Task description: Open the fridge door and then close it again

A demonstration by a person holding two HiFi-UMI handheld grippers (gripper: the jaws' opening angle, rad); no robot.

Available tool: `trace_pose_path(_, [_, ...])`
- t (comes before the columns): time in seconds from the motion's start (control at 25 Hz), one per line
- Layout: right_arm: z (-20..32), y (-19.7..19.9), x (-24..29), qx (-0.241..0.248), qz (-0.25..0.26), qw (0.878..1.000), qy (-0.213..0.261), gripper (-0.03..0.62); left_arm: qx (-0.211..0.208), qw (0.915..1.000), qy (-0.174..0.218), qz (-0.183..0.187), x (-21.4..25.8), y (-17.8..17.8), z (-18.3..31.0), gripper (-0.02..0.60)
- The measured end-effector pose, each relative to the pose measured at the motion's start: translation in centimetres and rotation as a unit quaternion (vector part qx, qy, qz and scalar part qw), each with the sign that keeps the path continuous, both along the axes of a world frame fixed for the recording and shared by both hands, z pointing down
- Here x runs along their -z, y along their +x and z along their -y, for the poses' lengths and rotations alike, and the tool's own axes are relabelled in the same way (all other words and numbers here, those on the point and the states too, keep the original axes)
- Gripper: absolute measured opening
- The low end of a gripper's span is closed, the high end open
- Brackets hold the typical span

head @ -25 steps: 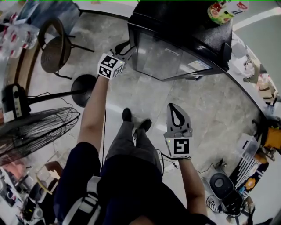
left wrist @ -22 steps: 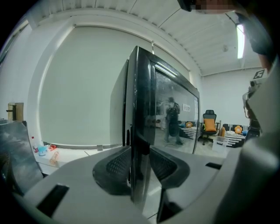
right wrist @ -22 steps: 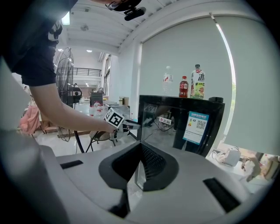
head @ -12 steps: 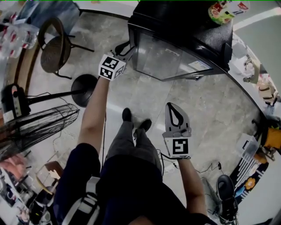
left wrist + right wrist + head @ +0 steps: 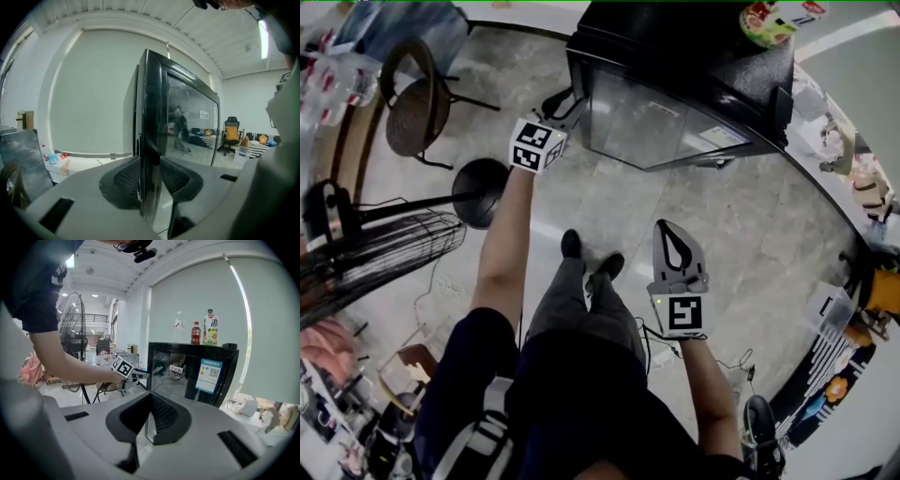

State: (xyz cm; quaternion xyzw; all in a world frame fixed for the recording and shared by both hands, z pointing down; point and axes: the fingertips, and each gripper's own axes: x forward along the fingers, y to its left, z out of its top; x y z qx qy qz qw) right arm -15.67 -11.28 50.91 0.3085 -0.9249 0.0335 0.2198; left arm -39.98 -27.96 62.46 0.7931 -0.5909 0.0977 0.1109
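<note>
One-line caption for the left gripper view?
Left gripper clamped on the edge of the fridge's glass door, with a plain white wall behind.

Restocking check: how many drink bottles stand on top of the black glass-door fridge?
3, in a row on the black glass-door fridge: clear red-labelled bottle at left, dark cola-coloured bottle in the middle, taller green-labelled bottle at right. More may hide behind.
</note>
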Motion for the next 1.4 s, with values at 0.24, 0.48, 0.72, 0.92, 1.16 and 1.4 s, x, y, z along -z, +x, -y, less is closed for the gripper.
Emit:
trace_pose_path(0.24, [0.0,0.6,-0.1,0.001,0.003,1.000,0.000,0.018,-0.008,0.9999,0.001,0.009,0.2,0.8,-2.0,0.132])
trace_pose_path(0.48, [-1.2,0.7,0.2,0.008,0.002,1.000,0.006,0.018,0.023,0.9993,0.004,0.028,0.3,2.0,-6.1,0.127])
trace_pose_path(0.72, [-3.1,1.1,0.7,0.006,0.004,1.000,0.002,0.018,0.043,0.9986,0.007,0.030,0.6,2.7,-9.4,0.121])
trace_pose_path(0.92, [-5.1,2.0,0.9,0.009,0.002,1.000,0.008,0.018,0.055,0.9979,0.002,0.034,0.4,3.9,-11.9,0.114])
trace_pose_path(1.16, [-6.0,3.4,1.2,-0.008,0.009,1.000,0.000,0.018,0.072,0.9965,-0.003,0.042,0.6,4.9,-13.9,0.109])
trace_pose_path(1.4, [-6.8,4.2,2.0,-0.013,0.019,1.000,0.004,0.018,0.088,0.9951,-0.009,0.046,0.7,6.3,-15.8,0.103])
